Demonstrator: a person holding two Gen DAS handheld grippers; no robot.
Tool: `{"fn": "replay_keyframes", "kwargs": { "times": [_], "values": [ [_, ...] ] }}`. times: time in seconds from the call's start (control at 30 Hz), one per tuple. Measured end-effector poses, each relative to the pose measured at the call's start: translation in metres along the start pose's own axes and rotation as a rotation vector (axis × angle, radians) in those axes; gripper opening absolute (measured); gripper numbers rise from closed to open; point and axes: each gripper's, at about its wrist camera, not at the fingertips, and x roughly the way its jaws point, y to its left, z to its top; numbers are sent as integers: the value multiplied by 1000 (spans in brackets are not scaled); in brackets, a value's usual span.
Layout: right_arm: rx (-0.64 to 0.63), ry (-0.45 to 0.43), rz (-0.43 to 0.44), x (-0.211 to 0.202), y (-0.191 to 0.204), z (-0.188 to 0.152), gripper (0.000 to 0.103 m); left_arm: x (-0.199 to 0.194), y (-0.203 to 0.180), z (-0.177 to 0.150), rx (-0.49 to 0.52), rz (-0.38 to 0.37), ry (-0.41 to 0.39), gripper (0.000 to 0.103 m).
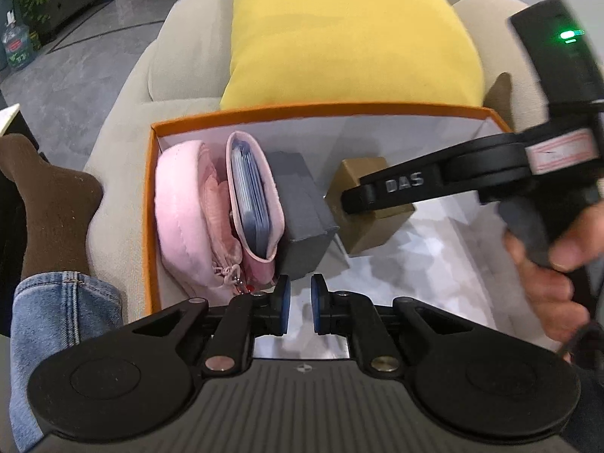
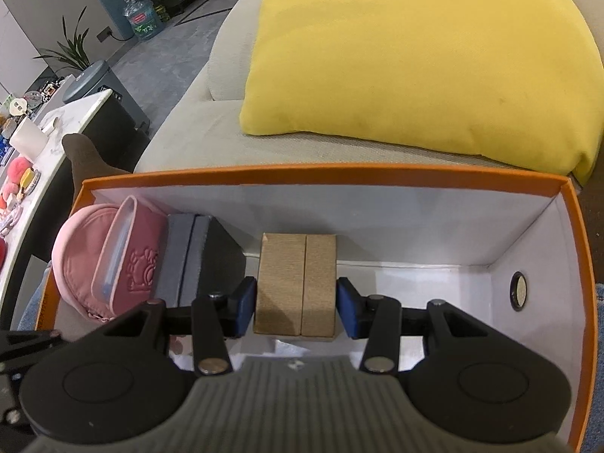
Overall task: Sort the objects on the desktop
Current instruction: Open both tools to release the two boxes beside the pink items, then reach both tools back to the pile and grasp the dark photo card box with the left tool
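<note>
Tan box (image 2: pixel 295 287) is being set inside the orange bin (image 2: pixel 324 173), at 3 o'clock of the grey box (image 2: pixel 196 256), right gripper (image 2: pixel 295 307) half-open pads bracketing it; grip or release cannot be told. Left gripper (image 1: pixel 300 304) is being held closed, empty. Next: release and withdrawal are being called for.
</note>
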Motion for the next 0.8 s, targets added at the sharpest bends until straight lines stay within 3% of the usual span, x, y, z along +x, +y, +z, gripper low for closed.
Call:
{"fn": "replay_keyframes", "kwargs": {
  "times": [0.23,0.43,0.67,0.8],
  "values": [
    [-16,-36,-3,-17,1,-8,56,-36,2,-13,-2,4,-47,12],
    [-30,-126,23,-70,0,-36,56,-80,-1,-41,11,10,-87,12],
    [-54,-237,66,-148,0,-103,56,-125,-24,-89,58,-44,-109,13],
    [-52,-246,62,-175,-4,-150,56,-132,-39,-120,53,-87,-73,20]
  ]
}}
